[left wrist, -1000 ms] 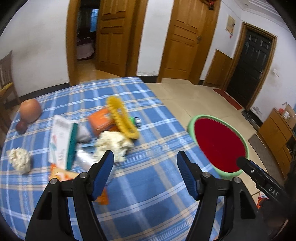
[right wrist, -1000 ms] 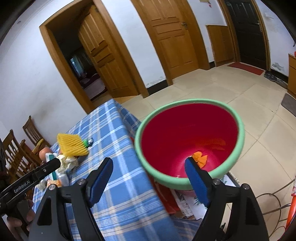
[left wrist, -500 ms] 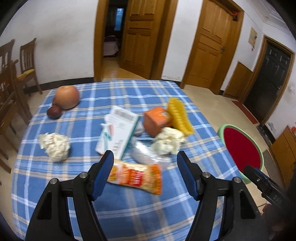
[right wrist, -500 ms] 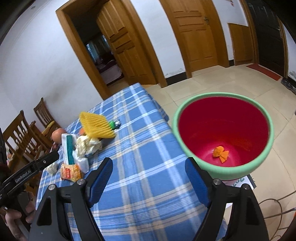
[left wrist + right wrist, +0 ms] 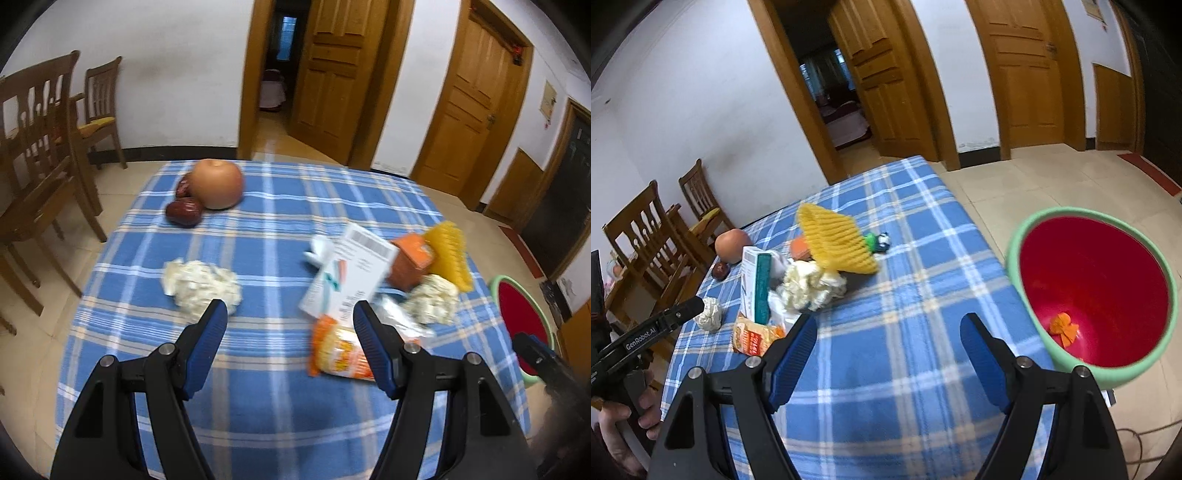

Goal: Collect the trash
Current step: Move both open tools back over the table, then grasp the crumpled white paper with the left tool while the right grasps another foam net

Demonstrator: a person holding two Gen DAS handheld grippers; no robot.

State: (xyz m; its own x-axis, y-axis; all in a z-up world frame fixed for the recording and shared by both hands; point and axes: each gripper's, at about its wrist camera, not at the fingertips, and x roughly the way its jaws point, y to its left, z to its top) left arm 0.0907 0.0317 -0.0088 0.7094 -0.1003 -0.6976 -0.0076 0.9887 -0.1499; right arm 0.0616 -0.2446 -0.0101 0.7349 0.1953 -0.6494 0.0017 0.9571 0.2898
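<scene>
Done: one orange scrap in bin.
Left: wrapper, box, paper wads on worktop, 12 o'clock.
Left gripper, right gripper: jaws wide, empty.

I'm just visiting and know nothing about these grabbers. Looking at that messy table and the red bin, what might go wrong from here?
The trash is heaped together: the white box leans over the snack packet and the orange carton, so grabbing one may drag or topple others. The apple and dates share the cloth and might be taken for trash. The bin stands off the table's edge, so a piece released early may land on the floor.
</scene>
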